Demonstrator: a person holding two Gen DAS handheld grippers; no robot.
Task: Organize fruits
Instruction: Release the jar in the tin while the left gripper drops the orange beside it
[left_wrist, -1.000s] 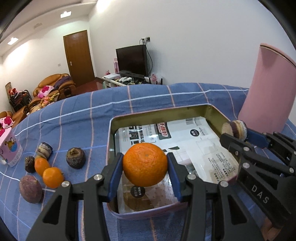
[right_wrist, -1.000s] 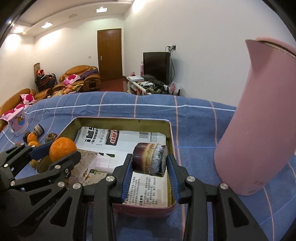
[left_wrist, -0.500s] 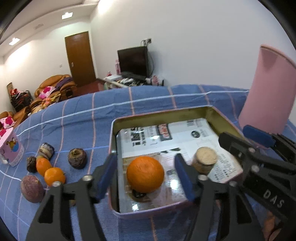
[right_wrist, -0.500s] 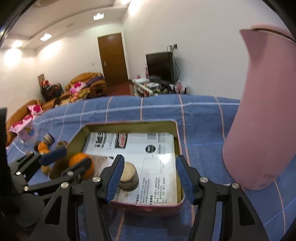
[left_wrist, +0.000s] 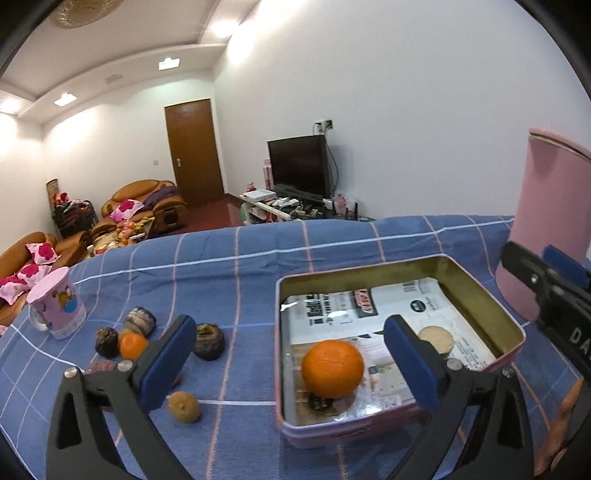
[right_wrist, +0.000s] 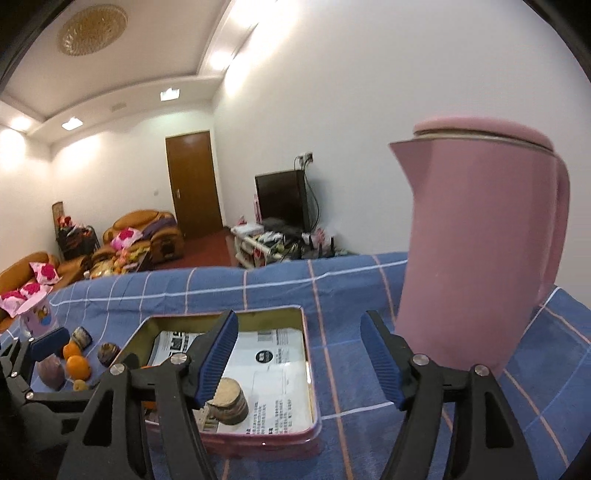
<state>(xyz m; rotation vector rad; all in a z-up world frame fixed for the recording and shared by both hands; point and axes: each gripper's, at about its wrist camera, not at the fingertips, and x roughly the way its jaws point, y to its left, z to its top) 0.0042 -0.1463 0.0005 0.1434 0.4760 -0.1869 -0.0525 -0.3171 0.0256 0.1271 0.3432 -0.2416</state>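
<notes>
A pink tin tray (left_wrist: 513, 325) lined with printed paper sits on the blue checked cloth. A large orange (left_wrist: 332, 368) and a brown round fruit with a pale cut top (left_wrist: 436, 338) lie in it. My left gripper (left_wrist: 291, 363) is open and empty, raised above the tray's near left. My right gripper (right_wrist: 301, 354) is open and empty above the tray's (right_wrist: 306, 354) near edge; the brown fruit (right_wrist: 229, 400) lies by its left finger. Loose fruits lie left of the tray: small oranges (left_wrist: 133, 345), dark round fruits (left_wrist: 208, 340) and a tan one (left_wrist: 184, 406).
A tall pink kettle (right_wrist: 480, 251) stands right of the tray, close to my right gripper. A pink printed cup (left_wrist: 57, 308) stands at the cloth's far left. The table's far edge drops to a living room beyond.
Both grippers have opened, let go of the orange and the brown fruit into the tray, and pulled back and up. The left one has shifted left.
</notes>
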